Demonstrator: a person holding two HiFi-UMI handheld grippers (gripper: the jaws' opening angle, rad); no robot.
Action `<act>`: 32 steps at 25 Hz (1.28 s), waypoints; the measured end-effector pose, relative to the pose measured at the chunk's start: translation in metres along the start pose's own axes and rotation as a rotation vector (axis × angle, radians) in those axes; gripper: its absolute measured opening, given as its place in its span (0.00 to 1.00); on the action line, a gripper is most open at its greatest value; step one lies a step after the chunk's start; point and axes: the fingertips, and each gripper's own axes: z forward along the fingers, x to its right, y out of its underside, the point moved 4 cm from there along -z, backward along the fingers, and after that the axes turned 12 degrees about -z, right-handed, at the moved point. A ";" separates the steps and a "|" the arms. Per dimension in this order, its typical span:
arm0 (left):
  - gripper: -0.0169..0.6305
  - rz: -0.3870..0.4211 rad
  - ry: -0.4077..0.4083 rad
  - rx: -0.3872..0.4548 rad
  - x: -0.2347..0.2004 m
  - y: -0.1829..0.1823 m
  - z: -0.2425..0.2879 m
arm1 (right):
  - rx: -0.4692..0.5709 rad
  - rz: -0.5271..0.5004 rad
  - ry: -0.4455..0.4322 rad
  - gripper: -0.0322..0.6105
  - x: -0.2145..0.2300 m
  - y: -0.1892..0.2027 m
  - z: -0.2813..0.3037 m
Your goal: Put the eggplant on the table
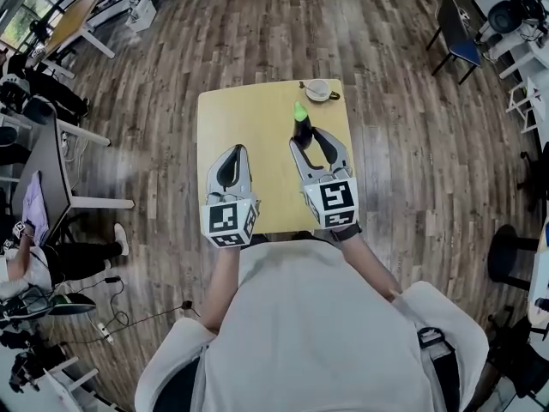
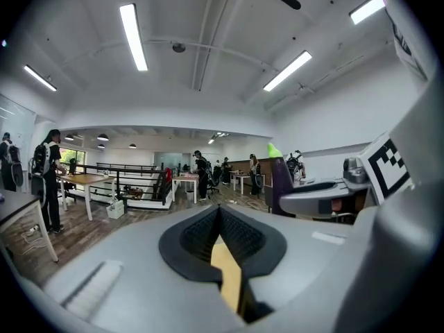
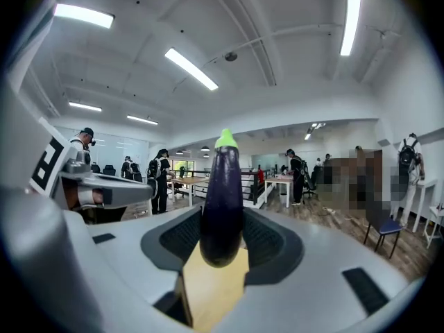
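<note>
Sitting at the near edge of a square yellow wooden desk [image 1: 257, 114], a person in a pale shirt [image 1: 313, 333] holds 2 grey grippers out over its top, each with a cube of black-and-white square markers at its rear. The left gripper [image 1: 232, 153] is over the desk's left half, near the near edge; in the left gripper view its black ribbed pads [image 2: 239, 238] meet at the tips, so this claw [image 2: 219, 209] is closed with nothing in it and only the yellow desk top shows below them. The right gripper [image 1: 313, 138] is over the right half, just beside the left one and reaching a little farther from the near edge. In the right gripper view its claw [image 3: 222, 226] stands wide and is clamped on a dark purple glossy eggplant with a bright green cap [image 3: 222, 200], the pads pressing its lower part from both sides. The eggplant [image 1: 300, 125] stands upright, green cap up, rounded end down, over the right half of the desk about midway between the near and far edges; whether its lower end touches the desk cannot be told. Farther on, at the far right corner, sits a small pale round cup on a saucer [image 1: 318, 90], well apart from both grippers. Brown wood-plank flooring [image 1: 257, 33] surrounds the desk.
</note>
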 end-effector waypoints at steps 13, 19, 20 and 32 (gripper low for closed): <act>0.04 0.053 0.093 -0.045 -0.031 0.004 0.043 | -0.072 0.086 0.057 0.34 0.003 0.011 0.043; 0.04 0.039 0.083 -0.047 -0.054 0.001 0.054 | -0.118 0.048 0.026 0.34 -0.009 0.013 0.076; 0.04 0.033 0.077 -0.046 -0.058 0.001 0.055 | -0.124 0.046 0.020 0.34 -0.010 0.014 0.081; 0.04 -0.021 0.078 -0.052 -0.087 0.004 0.071 | -0.191 0.002 -0.019 0.34 -0.020 0.032 0.130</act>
